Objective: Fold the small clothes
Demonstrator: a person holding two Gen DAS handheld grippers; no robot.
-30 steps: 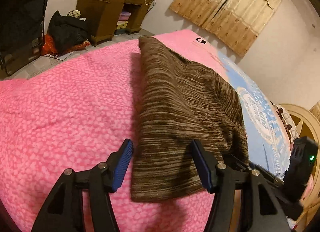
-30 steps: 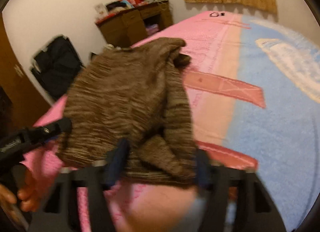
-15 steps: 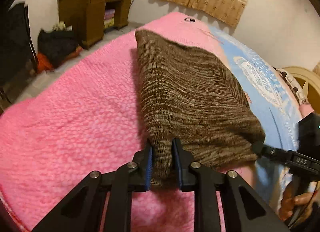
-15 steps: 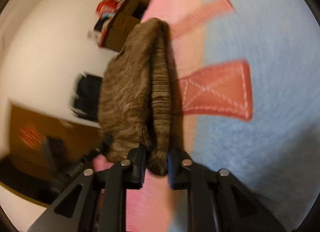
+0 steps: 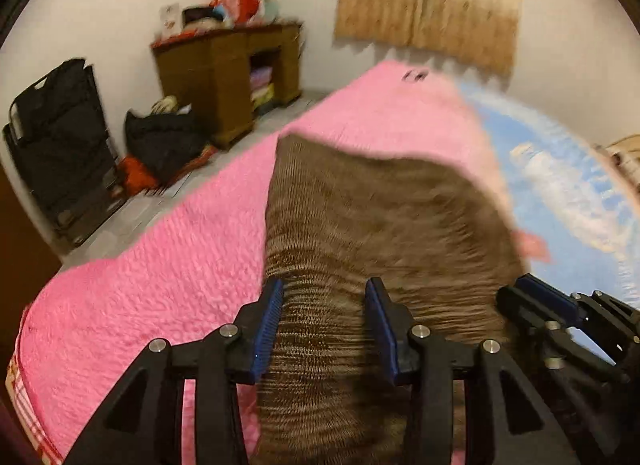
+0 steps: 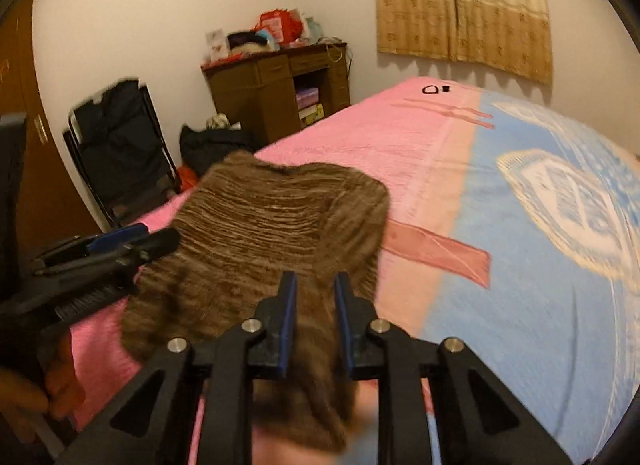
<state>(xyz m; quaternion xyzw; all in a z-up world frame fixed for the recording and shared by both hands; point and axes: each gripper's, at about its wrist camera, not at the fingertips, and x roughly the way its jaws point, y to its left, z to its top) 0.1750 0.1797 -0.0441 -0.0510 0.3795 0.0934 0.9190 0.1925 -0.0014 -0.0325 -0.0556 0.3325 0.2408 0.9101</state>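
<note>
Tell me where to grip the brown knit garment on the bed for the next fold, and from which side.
Grip the brown knit garment along its near edge, at the two near corners, coming in from the near side of the bed. It lies lengthwise away from the grippers. The right gripper already pinches that edge; the left gripper straddles it, its jaws having just opened.

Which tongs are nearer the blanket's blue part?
Right. Right tongs, just closing on the brown cloth, sit beside the blue part; the left tongs, just opening around it, over pink.
</note>
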